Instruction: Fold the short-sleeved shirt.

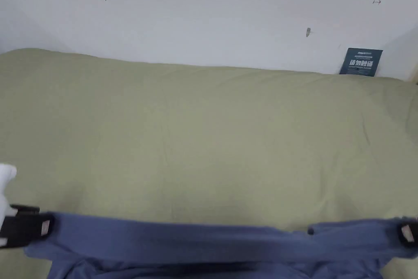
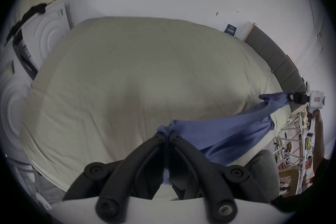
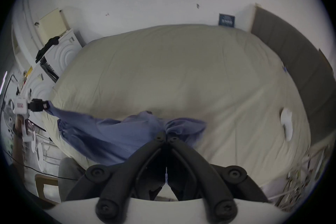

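Note:
A blue short-sleeved shirt [image 1: 212, 243] is stretched taut between my two grippers above the near edge of a pale green bed [image 1: 212, 128]. My left gripper [image 1: 45, 226] is shut on the shirt's left end, and in the left gripper view its jaws pinch bunched blue cloth [image 2: 218, 135] at the left gripper's tip [image 2: 166, 135]. At the frame's right edge my right gripper [image 1: 407, 233] is shut on the shirt's other end. The right gripper view has the right gripper [image 3: 166, 137] clamping gathered fabric, the shirt [image 3: 101, 133] hanging off the bed's side.
The bed cover spreads wide toward a white wall [image 1: 212, 14]. A dark card [image 1: 361, 61] leans on the wall at the back right. A grey headboard [image 3: 294, 57] bounds the right side, white furniture [image 3: 60, 57] the left. A small white object [image 3: 286, 118] lies on the bed.

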{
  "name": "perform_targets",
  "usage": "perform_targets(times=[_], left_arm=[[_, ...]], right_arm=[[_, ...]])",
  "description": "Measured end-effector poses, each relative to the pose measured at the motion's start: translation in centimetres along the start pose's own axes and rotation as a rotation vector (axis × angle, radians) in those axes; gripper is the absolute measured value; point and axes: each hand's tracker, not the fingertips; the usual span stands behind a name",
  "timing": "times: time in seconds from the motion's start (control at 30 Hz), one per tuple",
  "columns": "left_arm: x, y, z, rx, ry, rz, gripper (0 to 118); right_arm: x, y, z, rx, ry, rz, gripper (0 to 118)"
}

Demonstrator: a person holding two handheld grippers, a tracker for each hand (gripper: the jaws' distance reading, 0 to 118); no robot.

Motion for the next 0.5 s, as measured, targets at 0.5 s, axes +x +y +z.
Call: perform_targets(times=[0.5], left_arm=[[-0.3, -9.6, -5.1, -0.152, 0.002, 0.065, 2]], right_arm=[[5.8, -11.5, -6.3, -0.185, -0.068, -0.269, 0]])
